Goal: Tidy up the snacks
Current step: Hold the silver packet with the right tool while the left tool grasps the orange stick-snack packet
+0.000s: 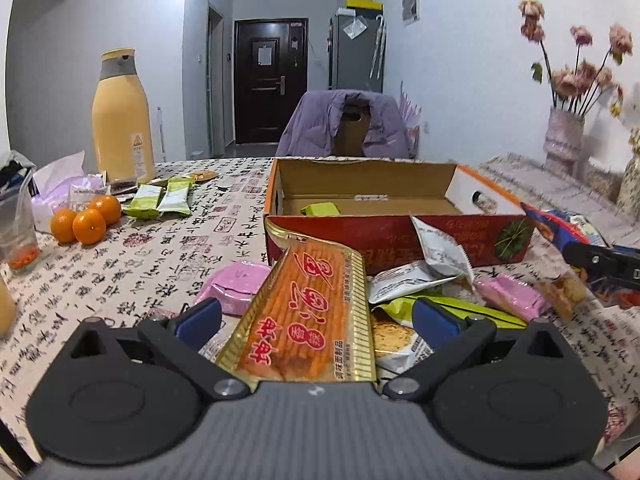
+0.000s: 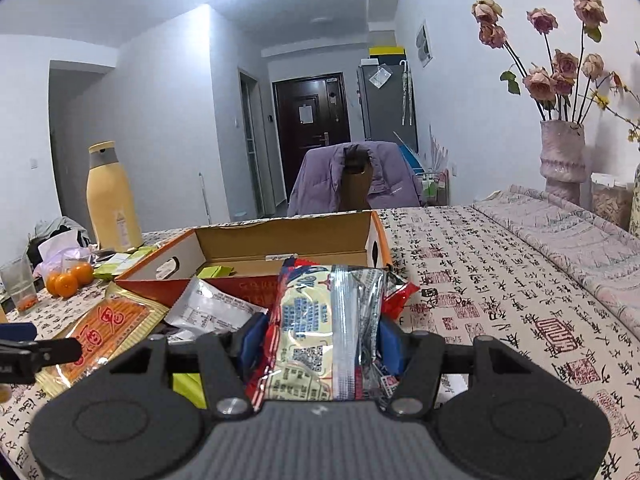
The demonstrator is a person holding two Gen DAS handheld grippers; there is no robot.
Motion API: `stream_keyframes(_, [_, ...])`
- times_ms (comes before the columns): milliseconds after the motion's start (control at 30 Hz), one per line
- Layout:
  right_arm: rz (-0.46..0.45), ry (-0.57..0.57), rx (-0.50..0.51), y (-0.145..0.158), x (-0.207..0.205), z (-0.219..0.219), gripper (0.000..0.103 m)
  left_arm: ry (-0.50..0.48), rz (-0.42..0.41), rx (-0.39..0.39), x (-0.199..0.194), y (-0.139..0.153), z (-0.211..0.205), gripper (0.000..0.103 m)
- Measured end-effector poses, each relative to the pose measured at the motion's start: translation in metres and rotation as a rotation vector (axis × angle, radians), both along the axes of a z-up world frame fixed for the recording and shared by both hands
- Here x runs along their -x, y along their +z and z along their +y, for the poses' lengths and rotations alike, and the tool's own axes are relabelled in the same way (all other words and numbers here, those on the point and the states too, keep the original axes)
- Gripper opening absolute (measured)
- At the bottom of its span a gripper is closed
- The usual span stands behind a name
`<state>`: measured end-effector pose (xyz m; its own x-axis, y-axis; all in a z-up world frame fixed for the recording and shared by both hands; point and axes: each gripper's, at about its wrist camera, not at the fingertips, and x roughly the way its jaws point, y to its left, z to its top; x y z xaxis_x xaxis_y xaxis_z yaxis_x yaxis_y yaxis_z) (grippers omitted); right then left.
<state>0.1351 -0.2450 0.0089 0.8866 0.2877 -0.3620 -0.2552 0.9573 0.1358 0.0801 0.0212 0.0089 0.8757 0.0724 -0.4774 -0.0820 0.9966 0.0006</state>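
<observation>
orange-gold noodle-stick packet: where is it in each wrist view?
Left wrist: orange-gold packet at centre-bottom, lying between the open left claw's fingers.
Right wrist: lower left, beside the right claw, which grips a red-and-cream packet.
Shared landmark: cardboard box.

Orange-and-gold snack packet (image 1: 308,312), red cardboard box (image 1: 394,240), calligraphy-print tablecloth (image 2: 500,280).
</observation>
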Motion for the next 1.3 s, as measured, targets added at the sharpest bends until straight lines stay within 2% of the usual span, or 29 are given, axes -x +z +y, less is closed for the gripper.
stream_keyframes(133, [0.014,0.008,-0.006,-0.004,-0.002,0.001,0.058,0.009,0.056,-0.076,-0.019,-0.001,-0.008,0.103])
stream_keyframes(367, [0.021,0.021,-0.028,-0.008,0.001,-0.003,0.058,0.016,0.175,-0.148,-0.049,-0.014,-0.011,0.103])
stream_keyframes(500, [0.032,0.024,-0.037,-0.012,0.000,-0.004,0.058,0.007,0.196,-0.183,-0.055,-0.019,-0.014,0.103])
stream_keyframes(600, [0.037,0.031,-0.044,-0.013,0.000,-0.005,0.058,0.012,0.212,-0.178,-0.058,-0.022,-0.014,0.103])
stream_keyframes(767, [0.039,0.037,-0.047,-0.014,0.001,-0.006,0.058,0.015,0.217,-0.182,-0.059,-0.026,-0.016,0.097])
stream_keyframes(833, [0.040,0.037,-0.048,-0.014,0.001,-0.006,0.058,0.022,0.211,-0.183,-0.058,-0.026,-0.016,0.090])
stream_keyframes(967, [0.044,0.031,-0.052,-0.015,0.001,-0.006,0.058,0.025,0.201,-0.176,-0.056,-0.026,-0.015,0.083])
stream_keyframes(1033, [0.044,0.030,-0.053,-0.014,0.001,-0.006,0.058,0.025,0.193,-0.180,-0.054,-0.025,-0.015,0.075])
stream_keyframes(1167, [0.042,0.034,-0.051,-0.013,0.002,-0.005,0.058,0.025,0.177,-0.156,-0.049,-0.023,-0.010,0.064])
stream_keyframes(1233, [0.041,0.039,-0.049,-0.014,0.003,-0.004,0.058,0.026,0.165,-0.137,-0.046,-0.022,-0.005,0.052])
stream_keyframes(1300, [0.040,0.043,-0.046,-0.014,0.003,-0.003,0.058,0.026,0.149,-0.118,-0.042,-0.019,-0.001,0.048])
